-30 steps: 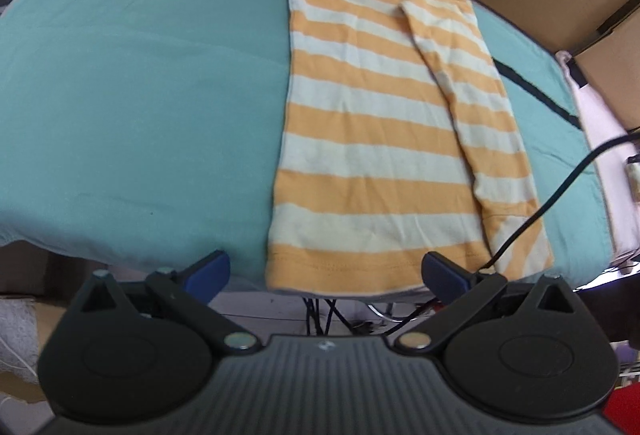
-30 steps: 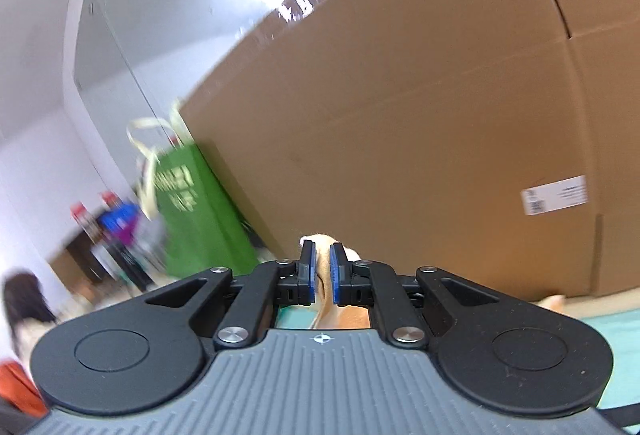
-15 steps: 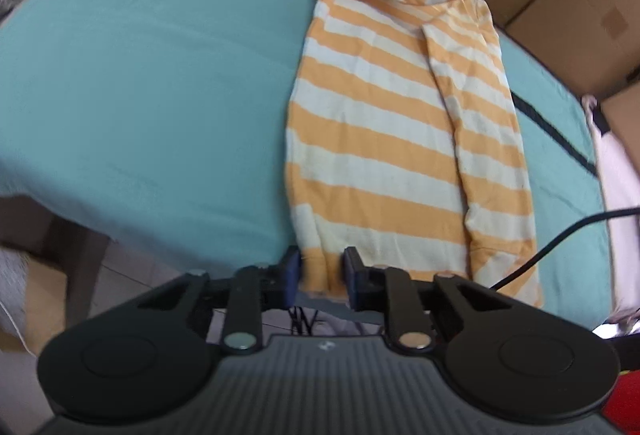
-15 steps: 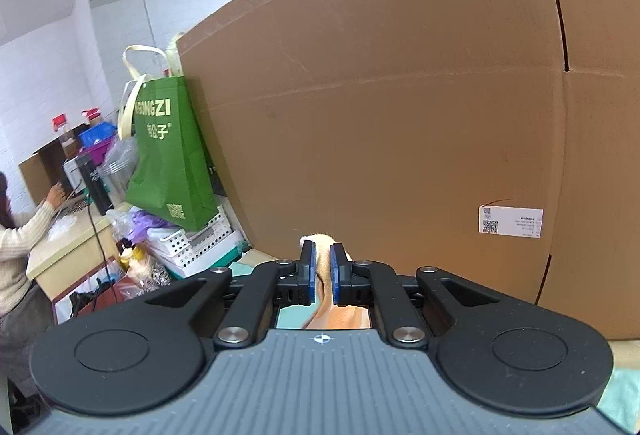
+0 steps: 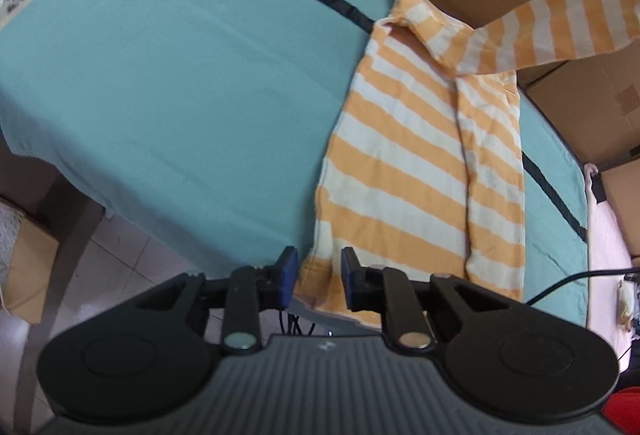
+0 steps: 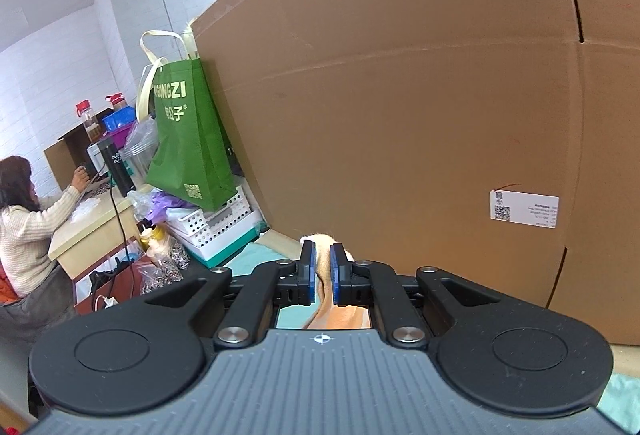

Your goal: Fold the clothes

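Striped shirt (image 5: 404, 171) flat on teal-covered surface (image 5: 168, 83), long axis running from near edge to far edge; collar far, hem near. One sleeve lifted off, stretched toward upper right. Left hand-held gripper (image 5: 319, 277) pinching hem corner at near edge. Right hand-held gripper (image 6: 322, 270) pressed onto shirt fabric, facing cardboard box (image 6: 420, 95).

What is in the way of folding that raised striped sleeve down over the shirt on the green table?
Nothing visible. The sleeve hangs in the air above the striped shirt; the shirt's body is bare, and the green table cover beside it holds nothing.
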Demonstrator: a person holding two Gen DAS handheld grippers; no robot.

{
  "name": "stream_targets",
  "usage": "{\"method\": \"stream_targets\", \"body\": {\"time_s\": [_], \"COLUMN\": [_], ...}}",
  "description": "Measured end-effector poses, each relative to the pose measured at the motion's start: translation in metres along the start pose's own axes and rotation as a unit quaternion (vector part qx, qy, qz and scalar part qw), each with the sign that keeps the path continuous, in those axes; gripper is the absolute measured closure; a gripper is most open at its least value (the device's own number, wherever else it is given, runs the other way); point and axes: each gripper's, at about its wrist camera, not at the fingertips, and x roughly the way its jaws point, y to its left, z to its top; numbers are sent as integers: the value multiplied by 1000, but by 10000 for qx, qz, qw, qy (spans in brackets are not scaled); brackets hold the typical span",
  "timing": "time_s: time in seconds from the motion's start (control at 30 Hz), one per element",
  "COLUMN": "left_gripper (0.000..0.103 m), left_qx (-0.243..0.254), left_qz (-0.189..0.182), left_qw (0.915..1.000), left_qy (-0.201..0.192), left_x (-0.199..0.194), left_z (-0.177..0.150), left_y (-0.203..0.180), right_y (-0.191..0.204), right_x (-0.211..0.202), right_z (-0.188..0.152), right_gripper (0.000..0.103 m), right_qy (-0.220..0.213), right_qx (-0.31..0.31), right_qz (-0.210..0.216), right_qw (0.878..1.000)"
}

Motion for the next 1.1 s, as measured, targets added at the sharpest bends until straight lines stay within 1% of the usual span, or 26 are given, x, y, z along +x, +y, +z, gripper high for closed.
{"method": "stream_targets", "body": {"time_s": [0.07, 0.17, 0.2, 0.23, 0.27, 0.37, 0.47, 0.57, 0.6, 0.67, 0.73, 0.83, 0.93, 1.03, 1.07, 1.1], "left_gripper": [87, 87, 89, 94, 103, 103, 103, 103, 103, 103, 103, 103, 103, 102, 102, 102], "left_qx": [-104, -58, -16, 8, 54, 284, 558, 686, 882, 1423, 1968, 2595, 3160, 3772, 3869, 3925], "left_qz": [-19, 13, 58, 106, 152, 295, 522, 749, 825, 1000, 1152, 1318, 1390, 1526, 1532, 1515], "left_qw": [9999, 10000, 10000, 9999, 9999, 9991, 9967, 9938, 9914, 9831, 9717, 9551, 9374, 9129, 9089, 9069], "left_qy": [56, 43, 26, 20, 8, -68, -279, -450, -497, -575, -608, -553, -461, -327, -273, -218], "left_x": [4, 7, 7, 7, 7, 3, -8, -19, -23, -29, -33, -32, -31, -24, -21, -19], "left_z": [-2, -5, -6, -6, -6, -6, -5, 0, -1, -4, -8, -17, -27, -40, -42, -43], "left_y": [4, -1, -3, -4, -6, -16, -28, -35, -42, -60, -77, -93, -106, -117, -119, -120], "right_y": [1, 3, 3, 4, 4, 2, 2, 0, -2, -6, -11, -19, -32, -52, -60, -69], "right_x": [2, 4, 5, 7, 7, 9, 11, 14, 14, 10, 5, -11, -33, -56, -62, -68], "right_z": [0, 1, 1, 2, 3, 6, 11, 19, 22, 31, 38, 43, 41, 36, 33, 30], "right_gripper": [95, 95, 95, 95, 95, 95, 95, 95, 95, 95, 95, 95, 95, 95, 95, 95], "right_qy": [20, 47, 62, 70, 71, 52, 22, -52, -108, -260, -405, -579, -766, -939, -988, -1037], "right_qx": [-20, -78, -94, -114, -123, -116, -99, 41, 143, 362, 547, 730, 943, 1240, 1347, 1477], "right_qz": [45, 67, 74, 68, 53, -2, -25, 78, 130, 262, 356, 396, 295, 105, 18, -52], "right_qw": [10000, 9999, 9999, 9999, 9999, 9999, 9999, 9999, 9998, 9987, 9970, 9949, 9922, 9878, 9859, 9836]}}
